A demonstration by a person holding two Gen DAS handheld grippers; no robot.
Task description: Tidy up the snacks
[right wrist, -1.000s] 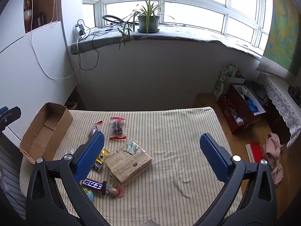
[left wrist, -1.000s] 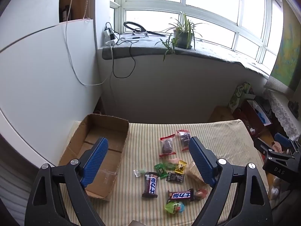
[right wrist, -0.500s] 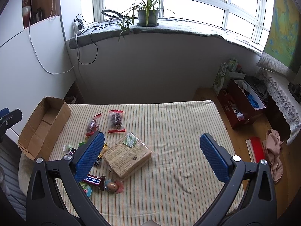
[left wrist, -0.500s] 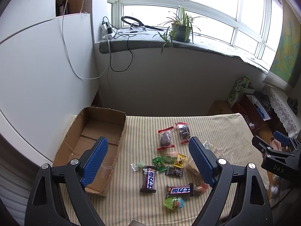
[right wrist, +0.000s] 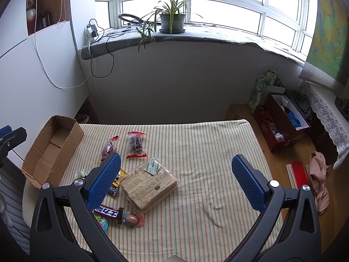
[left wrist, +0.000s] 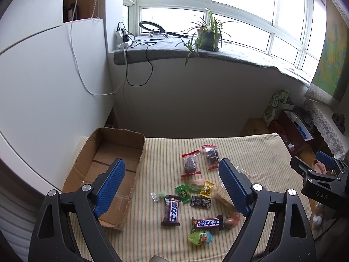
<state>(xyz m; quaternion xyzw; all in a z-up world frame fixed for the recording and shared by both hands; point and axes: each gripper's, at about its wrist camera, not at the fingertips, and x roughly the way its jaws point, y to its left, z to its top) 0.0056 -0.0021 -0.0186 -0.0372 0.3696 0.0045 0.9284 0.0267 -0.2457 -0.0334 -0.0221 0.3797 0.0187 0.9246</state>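
Several snacks lie on a striped tablecloth (right wrist: pixel 207 152): two chocolate bars (left wrist: pixel 171 211) (left wrist: pixel 207 222), two red-edged packets (left wrist: pixel 191 163) (right wrist: pixel 136 145), small candies (left wrist: pixel 182 193), a wrapped egg (right wrist: pixel 132 219) and a flat cracker pack (right wrist: pixel 148 185). An empty open cardboard box (left wrist: pixel 109 170) sits at the table's left; it also shows in the right wrist view (right wrist: pixel 52 148). My left gripper (left wrist: pixel 172 190) is open and empty, high above the candies. My right gripper (right wrist: pixel 176 181) is open and empty, high above the cracker pack.
A white wall (left wrist: pixel 54 87) stands close on the left behind the box. A windowsill with a potted plant (right wrist: pixel 171 19) and cables runs along the back. Boxes (right wrist: pixel 281 126) and cloth (right wrist: pixel 318 181) lie on the floor past the table's right edge.
Both grippers have risen and drawn back from the table, so the snacks and box sit lower and smaller in view. Both stay open. Nothing on the table moved.
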